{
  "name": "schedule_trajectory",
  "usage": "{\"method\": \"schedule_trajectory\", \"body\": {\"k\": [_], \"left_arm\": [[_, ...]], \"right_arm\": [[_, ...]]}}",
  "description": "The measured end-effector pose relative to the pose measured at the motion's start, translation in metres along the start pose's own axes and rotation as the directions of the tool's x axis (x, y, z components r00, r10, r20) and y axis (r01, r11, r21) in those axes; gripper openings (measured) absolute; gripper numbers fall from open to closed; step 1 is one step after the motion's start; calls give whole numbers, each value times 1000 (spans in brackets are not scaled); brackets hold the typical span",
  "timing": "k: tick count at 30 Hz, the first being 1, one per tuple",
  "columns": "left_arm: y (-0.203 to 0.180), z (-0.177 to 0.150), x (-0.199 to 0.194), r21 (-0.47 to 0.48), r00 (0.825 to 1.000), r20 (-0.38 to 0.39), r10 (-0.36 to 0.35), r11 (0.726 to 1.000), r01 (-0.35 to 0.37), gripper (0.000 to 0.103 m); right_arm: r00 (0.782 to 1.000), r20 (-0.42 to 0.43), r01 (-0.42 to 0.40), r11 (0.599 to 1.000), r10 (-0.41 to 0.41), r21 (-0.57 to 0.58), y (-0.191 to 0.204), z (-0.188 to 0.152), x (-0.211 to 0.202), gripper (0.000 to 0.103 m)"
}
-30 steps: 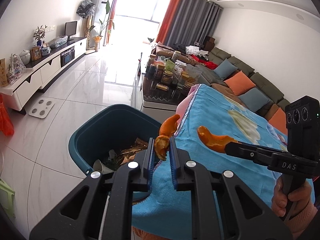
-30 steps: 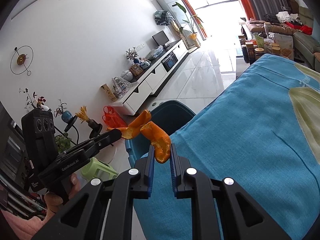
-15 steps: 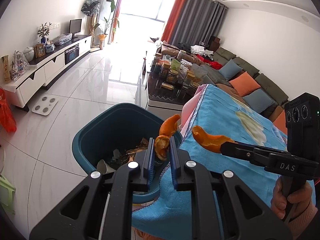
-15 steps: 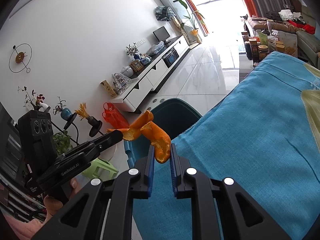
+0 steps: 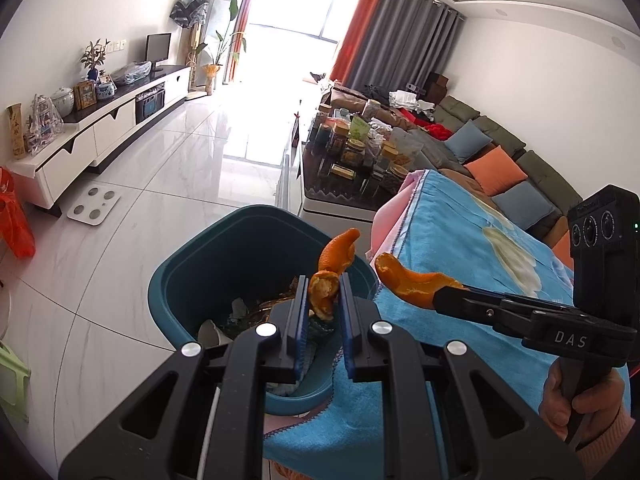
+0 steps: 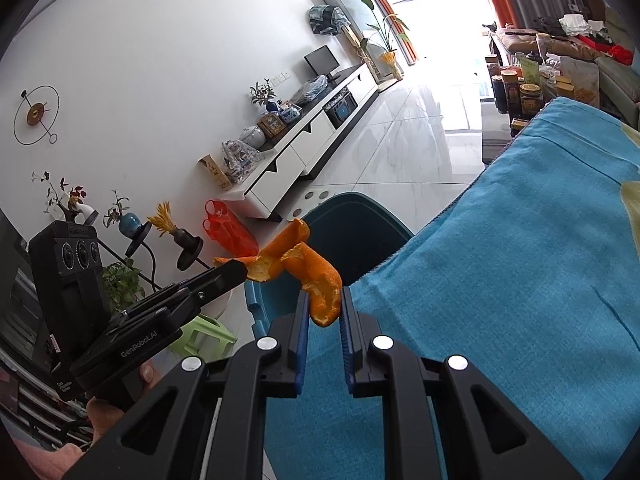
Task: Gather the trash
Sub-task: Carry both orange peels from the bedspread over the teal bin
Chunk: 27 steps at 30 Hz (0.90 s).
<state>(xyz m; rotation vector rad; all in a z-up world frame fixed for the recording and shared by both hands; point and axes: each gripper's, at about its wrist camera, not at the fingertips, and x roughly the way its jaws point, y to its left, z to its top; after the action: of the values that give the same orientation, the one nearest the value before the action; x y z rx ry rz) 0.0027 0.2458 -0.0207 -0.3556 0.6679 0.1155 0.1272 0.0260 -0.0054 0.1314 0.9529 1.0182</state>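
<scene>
Left wrist view: the left tongs [image 5: 323, 296] fill the lower middle of the frame, pressed together on a curled piece of orange peel [image 5: 330, 276] whose free end rises toward the upper right. Directly behind and below the tips, at frame centre, sits the open teal trash bin [image 5: 192, 264], with scraps already showing in its bottom. The peel appears to hang over the bin's near right rim, so the opening lies just ahead and to the lower left. To the right, the right tongs [image 5: 438, 294] enter from the lower right edge, clamped on a second orange peel [image 5: 404, 278]. That peel lies with its long axis across the frame, tip pointing left toward the bin, but it sits over the blue towel [image 5: 460, 240] covering the surface, just beside the rim and not above the opening.

Right wrist view: the right tongs [image 6: 323, 306] occupy the lower middle, closed on the second orange peel [image 6: 320, 284], which curves up and left. The bin [image 6: 360, 232] shows just above the tips, its opening partly hidden by peel. The left tongs [image 6: 240, 270] reach in from the left, gripping their peel [image 6: 276, 256]; both pieces nearly meet here. The towel [image 6: 520, 260] spreads over the right half.

Judging by this, the left tongs are nearer to a clean drop; the right would need to travel further left.
</scene>
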Motion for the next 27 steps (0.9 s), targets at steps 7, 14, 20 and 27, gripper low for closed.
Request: {"method": "schedule_trajectory", "body": {"k": [7,14,20,27], "left_arm": [[4,1,7,-11,1000,-8,6,1000,-7,15],[7,3,14,-19,1000,-19,14,1000,-15,15],[9,3,21,-27,999,-33,23,999,-24,15],[11,3,28,-32,998,-45,35,999,-36,15]], "right_arm": [[1000,-11,4,1000,-4,1,2,5,8,13],[1000,-27,5,1000,-4,11,3,8,16,13],[999,-38,3,1000,-2,17,4,12,22,13],[999,-49,10,1000,-9,20,3,17,31,13]]}}
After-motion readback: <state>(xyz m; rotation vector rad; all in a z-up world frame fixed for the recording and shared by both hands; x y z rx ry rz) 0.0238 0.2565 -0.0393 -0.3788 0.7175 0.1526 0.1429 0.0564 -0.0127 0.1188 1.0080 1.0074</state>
